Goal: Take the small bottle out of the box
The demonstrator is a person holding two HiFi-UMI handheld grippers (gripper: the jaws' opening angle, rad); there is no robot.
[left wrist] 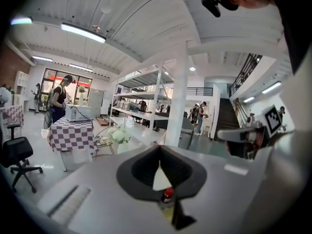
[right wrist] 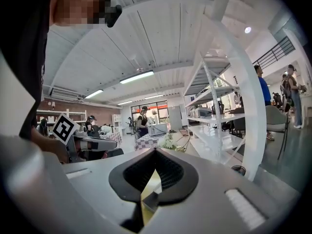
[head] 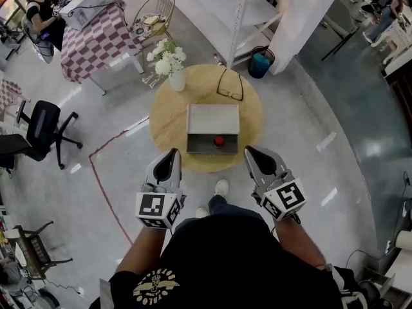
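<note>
An open grey box (head: 212, 120) sits on a round wooden table (head: 167, 118). The small bottle (head: 219, 141), with a red cap, stands inside the box by its near wall. My left gripper (head: 174, 152) hovers at the table's near edge, left of the box, with its jaws together and nothing in them. My right gripper (head: 248, 150) mirrors it to the right of the box, also shut and empty. In the left gripper view the bottle's red cap (left wrist: 167, 195) shows through the slit between the closed jaws. The right gripper view shows a box corner (right wrist: 152, 200) past its jaws.
Glasses (head: 230, 90) and a vase of white flowers (head: 168, 60) stand on the table's far side. An office chair (head: 42, 131), a checked table (head: 96, 40), white shelving (head: 225, 5) and a blue bin (head: 261, 63) surround it. Red tape (head: 103, 192) marks the floor.
</note>
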